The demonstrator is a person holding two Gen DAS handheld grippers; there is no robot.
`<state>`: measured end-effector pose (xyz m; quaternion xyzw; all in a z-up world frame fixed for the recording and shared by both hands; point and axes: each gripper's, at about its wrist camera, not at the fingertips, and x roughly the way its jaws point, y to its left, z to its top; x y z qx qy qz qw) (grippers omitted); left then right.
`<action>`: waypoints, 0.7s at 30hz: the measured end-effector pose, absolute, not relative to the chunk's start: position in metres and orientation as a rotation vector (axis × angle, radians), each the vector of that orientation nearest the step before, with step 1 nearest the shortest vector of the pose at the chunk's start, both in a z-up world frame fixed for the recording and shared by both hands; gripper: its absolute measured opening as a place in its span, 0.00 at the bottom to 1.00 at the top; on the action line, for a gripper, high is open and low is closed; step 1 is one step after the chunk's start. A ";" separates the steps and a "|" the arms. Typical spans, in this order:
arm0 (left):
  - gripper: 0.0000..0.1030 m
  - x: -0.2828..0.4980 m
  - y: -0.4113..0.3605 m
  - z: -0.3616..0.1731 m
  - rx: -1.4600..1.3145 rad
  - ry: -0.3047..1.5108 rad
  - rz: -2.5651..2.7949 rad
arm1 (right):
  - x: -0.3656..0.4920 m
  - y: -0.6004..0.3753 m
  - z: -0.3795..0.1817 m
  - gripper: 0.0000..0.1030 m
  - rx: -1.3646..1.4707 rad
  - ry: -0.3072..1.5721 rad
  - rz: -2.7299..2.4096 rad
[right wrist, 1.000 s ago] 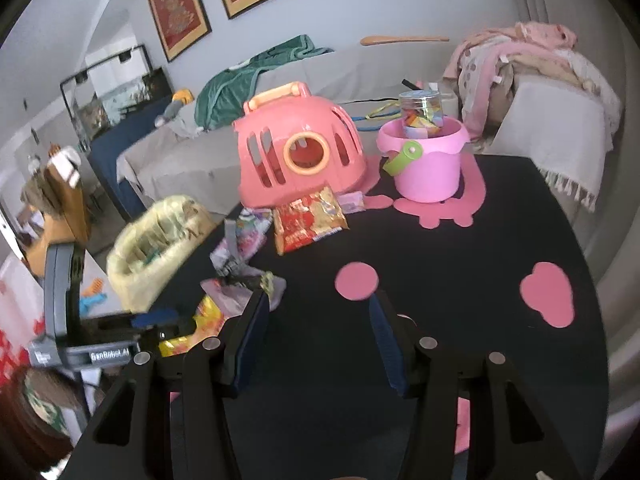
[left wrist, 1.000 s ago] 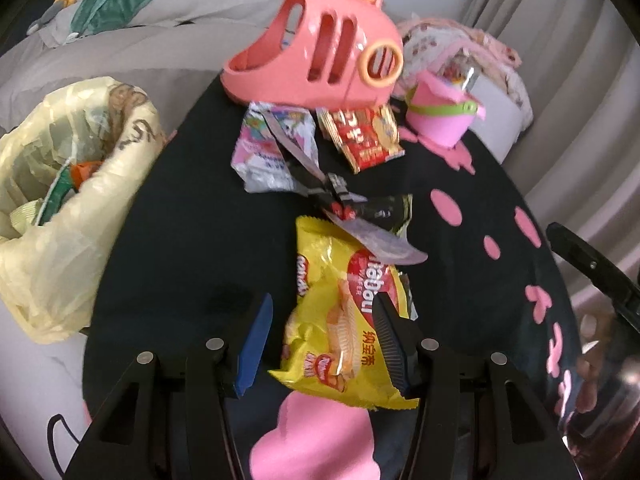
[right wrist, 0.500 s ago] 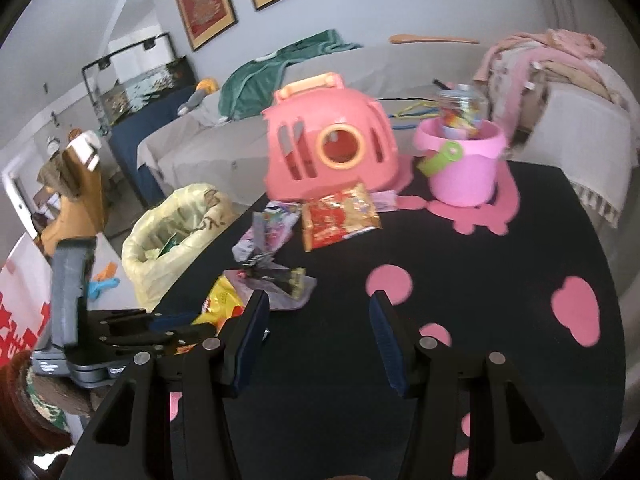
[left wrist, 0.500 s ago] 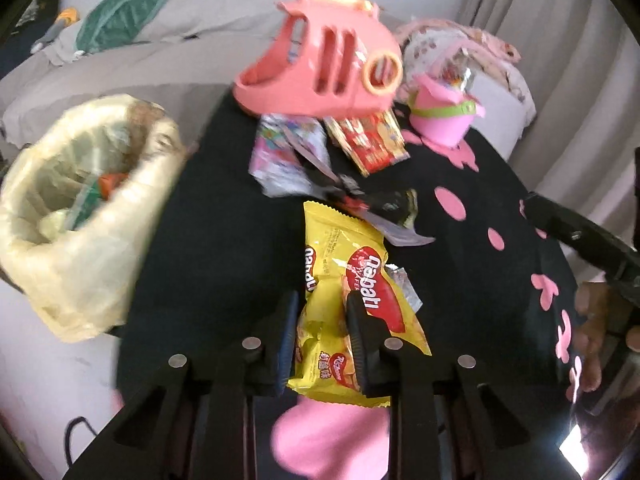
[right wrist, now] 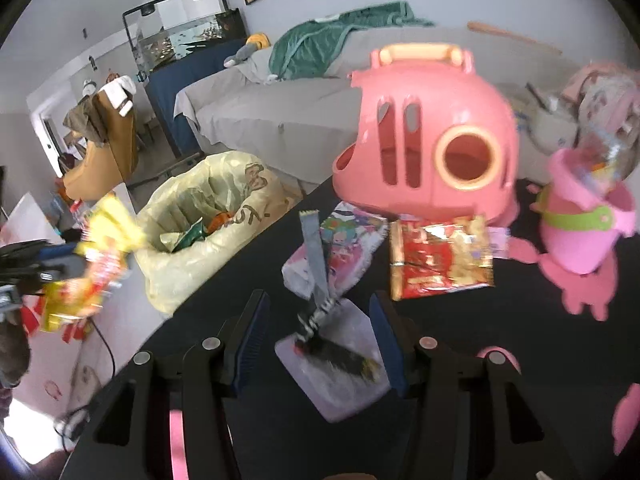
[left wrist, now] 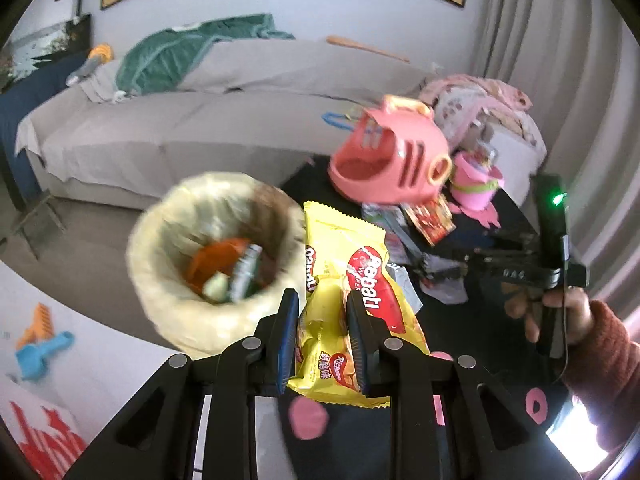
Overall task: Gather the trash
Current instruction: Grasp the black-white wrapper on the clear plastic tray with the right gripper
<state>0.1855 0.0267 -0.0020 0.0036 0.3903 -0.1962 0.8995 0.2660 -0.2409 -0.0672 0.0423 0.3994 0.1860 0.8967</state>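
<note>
Left gripper (left wrist: pixel 322 316), jaws narrow, clamps the lower part of a yellow snack bag (left wrist: pixel 348 300); the jaws closed on it within the last second. The bag hangs clear of the black table (left wrist: pixel 472 320), beside the rim of the yellow bin bag (left wrist: pixel 172 280), which stands off the table's edge and holds orange and green scraps. Right gripper (right wrist: pixel 318 344), jaws wide and gripping nothing, hovers over a clear wrapper (right wrist: pixel 340 376) with a dark strip; the wrapper lies on the table between the pads, whether touching them cannot be told. Beyond it lie a pink-printed wrapper (right wrist: pixel 340 248) and a red packet (right wrist: pixel 440 260), both in front of a pink carrier (right wrist: pixel 432 140). A pink bucket (right wrist: pixel 584 224) stands to the right of the carrier
</note>
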 end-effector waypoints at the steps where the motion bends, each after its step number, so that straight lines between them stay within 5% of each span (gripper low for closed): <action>1: 0.25 0.187 0.034 0.002 0.000 0.798 -0.386 | 0.271 -0.238 -0.072 0.49 0.093 0.845 0.393; 8: 0.25 0.198 0.047 -0.001 -0.073 0.780 -0.335 | 0.266 -0.230 -0.101 0.48 0.041 0.931 0.393; 14: 0.25 0.206 0.031 -0.026 -0.127 0.819 -0.378 | 0.239 -0.258 -0.105 0.17 0.084 0.942 0.365; 21: 0.25 0.200 0.005 -0.040 -0.144 0.834 -0.436 | 0.208 -0.267 -0.080 0.15 0.042 0.892 0.342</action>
